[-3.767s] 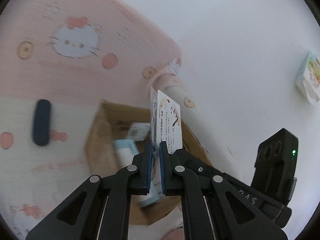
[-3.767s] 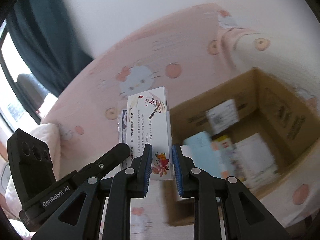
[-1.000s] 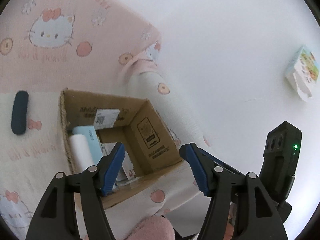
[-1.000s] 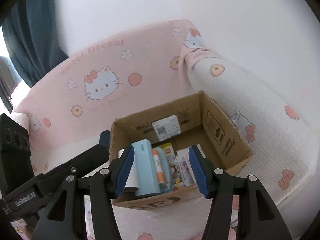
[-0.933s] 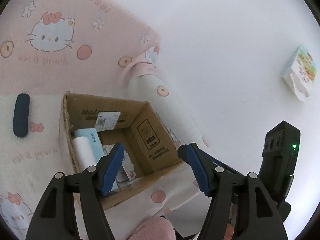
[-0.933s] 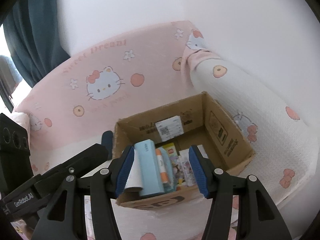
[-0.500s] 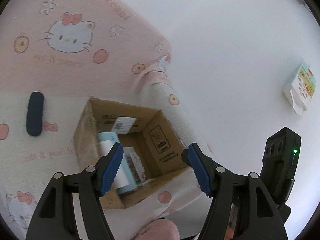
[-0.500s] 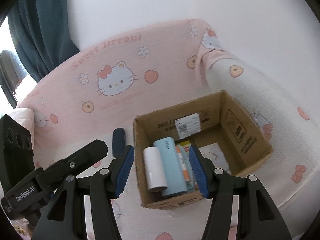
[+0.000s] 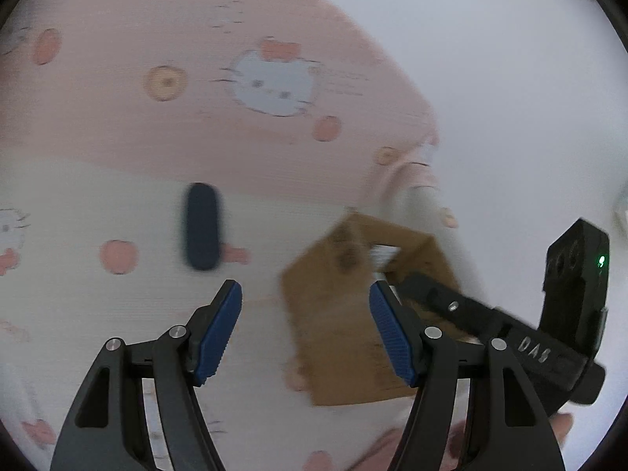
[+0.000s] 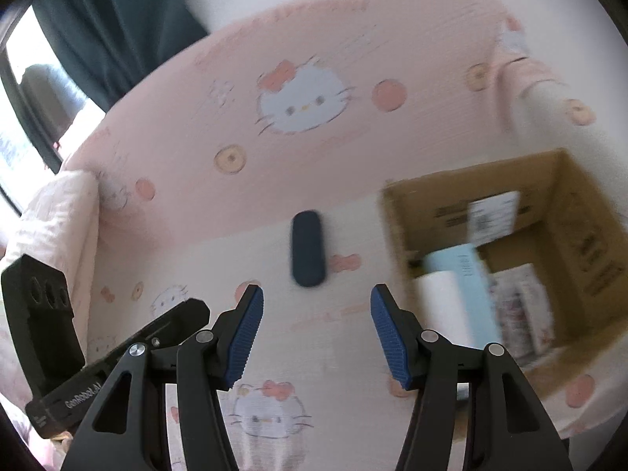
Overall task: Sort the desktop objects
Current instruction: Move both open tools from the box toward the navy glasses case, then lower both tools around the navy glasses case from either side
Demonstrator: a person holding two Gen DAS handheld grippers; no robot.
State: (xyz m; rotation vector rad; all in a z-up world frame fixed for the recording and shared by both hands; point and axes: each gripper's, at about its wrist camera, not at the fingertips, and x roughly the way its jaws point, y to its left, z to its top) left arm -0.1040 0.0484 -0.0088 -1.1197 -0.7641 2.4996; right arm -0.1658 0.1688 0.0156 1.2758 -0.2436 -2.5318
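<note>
1. The sofa seat [image 10: 345,357] carries everything — a pale cover printed with cat faces, bows and peach-coloured dots, blurred in both views.
2. A dark blue oblong case [image 10: 307,250] [image 9: 201,226] lies flat on the seat, just in front of the pink backrest [image 10: 314,125].
3. An open cardboard box [image 10: 396,227] [image 9: 337,314] stands on the seat, right of the case and apart from it — its far corner sits near the armrest [image 10: 549,90].

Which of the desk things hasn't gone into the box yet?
The dark blue case. It lies alone on the blanket, left of the cardboard box that holds the others.
</note>
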